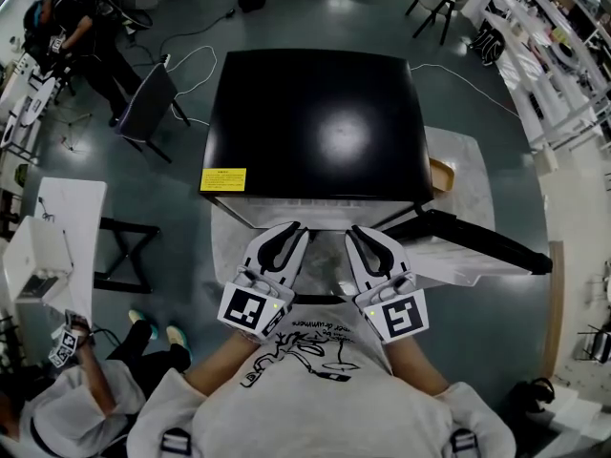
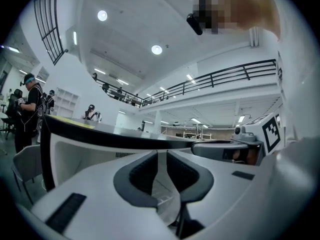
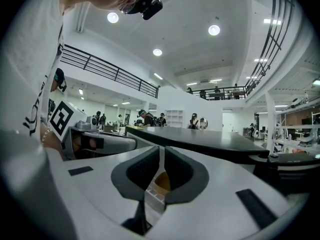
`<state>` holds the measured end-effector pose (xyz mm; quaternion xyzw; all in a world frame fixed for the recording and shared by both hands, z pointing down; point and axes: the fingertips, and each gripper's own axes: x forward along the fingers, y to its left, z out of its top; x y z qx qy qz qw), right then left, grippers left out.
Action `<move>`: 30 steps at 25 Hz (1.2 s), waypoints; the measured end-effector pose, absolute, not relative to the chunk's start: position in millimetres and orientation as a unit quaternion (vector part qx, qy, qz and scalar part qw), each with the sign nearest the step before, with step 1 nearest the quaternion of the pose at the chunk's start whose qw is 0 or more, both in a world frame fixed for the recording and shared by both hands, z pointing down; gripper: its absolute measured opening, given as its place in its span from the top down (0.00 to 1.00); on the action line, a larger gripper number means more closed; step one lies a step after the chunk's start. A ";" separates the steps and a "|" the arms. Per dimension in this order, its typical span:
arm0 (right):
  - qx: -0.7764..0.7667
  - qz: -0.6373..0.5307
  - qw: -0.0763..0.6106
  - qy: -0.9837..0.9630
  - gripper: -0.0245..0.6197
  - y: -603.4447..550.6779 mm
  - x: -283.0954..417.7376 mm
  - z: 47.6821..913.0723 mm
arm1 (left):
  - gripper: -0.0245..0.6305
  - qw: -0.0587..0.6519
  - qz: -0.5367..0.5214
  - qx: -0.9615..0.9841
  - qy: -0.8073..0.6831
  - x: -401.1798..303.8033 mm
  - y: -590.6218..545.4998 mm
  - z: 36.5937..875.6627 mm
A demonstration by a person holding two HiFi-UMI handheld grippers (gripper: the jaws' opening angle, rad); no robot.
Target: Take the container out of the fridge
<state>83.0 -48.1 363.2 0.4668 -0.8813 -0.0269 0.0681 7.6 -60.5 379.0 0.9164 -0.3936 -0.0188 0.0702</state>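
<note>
A fridge with a flat black top (image 1: 320,127) stands right in front of me, its dark door (image 1: 477,241) swung open to the right. Both grippers are held level side by side at its open front, just below the top's edge. My left gripper (image 1: 297,228) has its jaws a little apart with nothing between them (image 2: 162,154). My right gripper (image 1: 355,230) is shut and empty (image 3: 162,151). Behind the right jaws a brownish thing (image 3: 161,183) lies over a white wire shelf inside; I cannot tell whether it is the container.
A yellow label (image 1: 222,179) sits on the fridge top's near left corner. The fridge rests on a white marbled surface (image 1: 468,175) bearing a brown object (image 1: 441,175). A chair (image 1: 148,103), floor cables, a white table (image 1: 67,218) and people stand to the left.
</note>
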 end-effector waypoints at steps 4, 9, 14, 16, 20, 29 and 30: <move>0.474 -0.008 0.089 -0.876 0.91 -55.4 83.9 380.8 | 0.85 0.076 -0.009 0.914 -0.399 5.9 -69.2 391.3; 0.476 0.018 0.108 -0.872 0.90 -63.4 86.8 402.6 | 0.84 0.085 0.008 0.910 -0.407 3.8 -80.5 408.8; 0.480 0.027 0.115 -0.869 0.87 -75.5 92.1 418.6 | 0.83 0.101 0.021 0.900 -0.423 -1.4 -96.0 429.2; 0.486 0.032 0.116 -0.866 0.86 -80.2 93.9 422.3 | 0.82 0.109 0.026 0.897 -0.428 -4.4 -102.3 435.6; 0.494 0.040 0.116 -0.861 0.85 -89.3 93.9 428.2 | 0.81 0.123 0.035 0.891 -0.435 -9.2 -113.6 448.6; 0.504 0.048 0.127 -0.853 0.82 -111.8 96.5 449.6 | 0.75 0.156 0.056 0.878 -0.450 -10.8 -134.0 481.0; 0.505 0.049 0.129 -0.852 0.81 -113.7 96.9 452.6 | 0.74 0.159 0.058 0.876 -0.452 -11.1 -136.0 484.8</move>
